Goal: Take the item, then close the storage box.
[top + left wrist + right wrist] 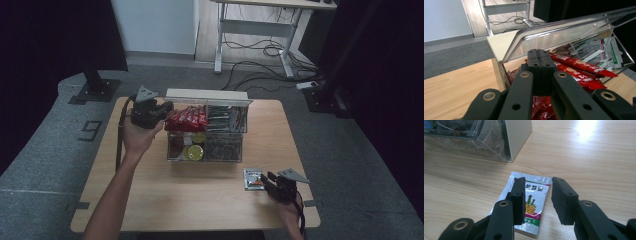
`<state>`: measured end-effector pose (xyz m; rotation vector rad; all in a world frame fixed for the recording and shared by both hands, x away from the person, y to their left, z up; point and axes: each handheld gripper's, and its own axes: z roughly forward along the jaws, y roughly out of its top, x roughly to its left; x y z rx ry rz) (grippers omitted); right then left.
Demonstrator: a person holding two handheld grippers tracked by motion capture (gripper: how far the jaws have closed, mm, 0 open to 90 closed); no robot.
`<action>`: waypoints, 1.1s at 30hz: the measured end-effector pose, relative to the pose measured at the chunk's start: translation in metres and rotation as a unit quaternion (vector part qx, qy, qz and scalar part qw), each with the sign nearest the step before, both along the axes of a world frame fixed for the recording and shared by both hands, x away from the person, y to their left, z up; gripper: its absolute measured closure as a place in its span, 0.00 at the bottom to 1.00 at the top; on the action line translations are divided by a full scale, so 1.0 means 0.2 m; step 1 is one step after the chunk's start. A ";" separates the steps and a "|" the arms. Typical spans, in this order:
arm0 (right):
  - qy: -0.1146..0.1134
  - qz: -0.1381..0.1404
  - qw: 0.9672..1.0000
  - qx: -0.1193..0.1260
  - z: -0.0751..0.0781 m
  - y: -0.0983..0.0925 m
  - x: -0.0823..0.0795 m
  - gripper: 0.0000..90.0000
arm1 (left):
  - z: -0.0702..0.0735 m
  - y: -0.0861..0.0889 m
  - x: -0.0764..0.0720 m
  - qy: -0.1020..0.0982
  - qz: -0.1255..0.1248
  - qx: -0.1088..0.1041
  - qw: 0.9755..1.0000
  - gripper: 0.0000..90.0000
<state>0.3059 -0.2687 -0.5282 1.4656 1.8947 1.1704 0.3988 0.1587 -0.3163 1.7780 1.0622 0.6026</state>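
Right gripper: lower right of the high view, low over the table; in the right gripper view its jaws stand partly apart with nothing pressed between them.
Sachet: a flat silver packet with a cactus picture, lying on the table just below the clear box's right front corner; the left jaw hides part of its left side and its print is too small to read.
Left gripper: upper left of centre in the high view, at the box's left rear corner; its jaws are pressed flat together with nothing between them.
Clear box: a four-part organiser in the middle of the table, its lid raised and tilted back.
Red packets: piled in the rear left part, partly hidden behind the left gripper's jaws.
Other contents: yellow-topped round things front left; the two right parts are dim, their contents hard to make out.
Person's forearm: cut off at the bottom edge.
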 end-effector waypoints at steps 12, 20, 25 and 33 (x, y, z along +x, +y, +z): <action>-0.001 -0.001 1.000 0.001 0.00 0.00 0.00 0.70 | -0.02 0.00 0.00 0.001 0.000 -0.002 1.000 0.99; 0.000 0.000 1.000 0.001 0.00 0.00 0.00 0.70 | -0.02 0.01 -0.01 0.001 0.000 -0.003 1.000 0.99; 0.000 0.000 1.000 0.002 0.00 0.00 0.00 0.70 | -0.02 0.01 0.00 0.002 0.002 -0.003 1.000 0.99; 0.000 -0.002 1.000 0.003 0.00 -0.01 0.00 0.70 | 0.01 0.01 0.00 0.001 0.003 0.000 1.000 0.99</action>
